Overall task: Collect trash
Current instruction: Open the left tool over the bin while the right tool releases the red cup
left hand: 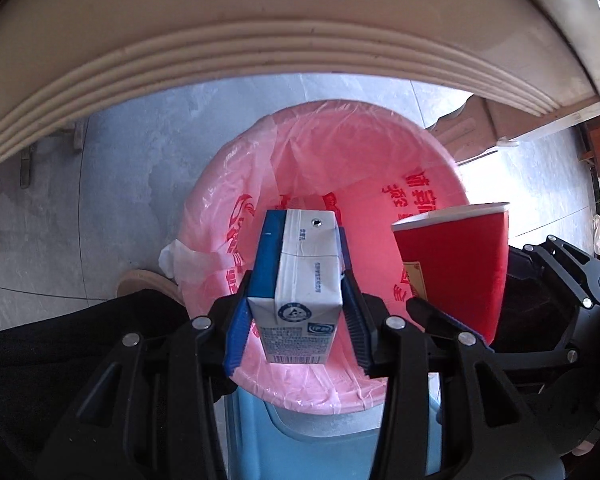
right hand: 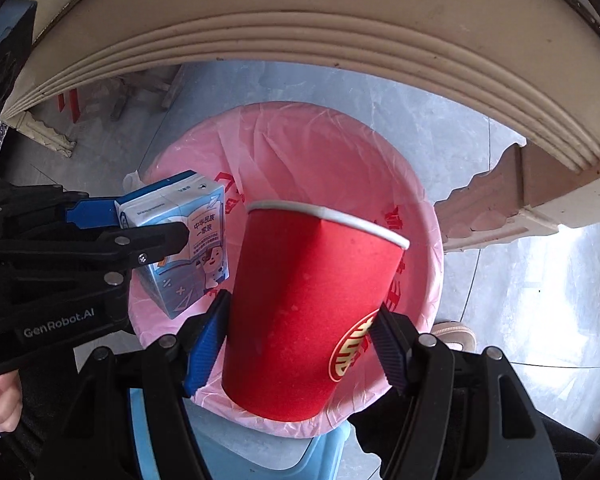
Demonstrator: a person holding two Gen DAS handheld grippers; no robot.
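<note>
Now my left tongs (left hand: 296,300) clamp the milk carton (left hand: 296,280), my right tongs (right hand: 300,344) squeeze the red paper cup (right hand: 300,312), pink-lined bin (left hand: 440,184) beneath both.

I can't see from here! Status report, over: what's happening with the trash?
Left gripper shut on milk carton. Right gripper shut on red cup. Both above pink-lined bin. Nothing in the way.

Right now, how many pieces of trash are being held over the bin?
2. A milk carton is clamped in the left gripper, and a red paper cup in the right gripper, both above the pink-lined bin. The bin's bottom is partly hidden.
</note>
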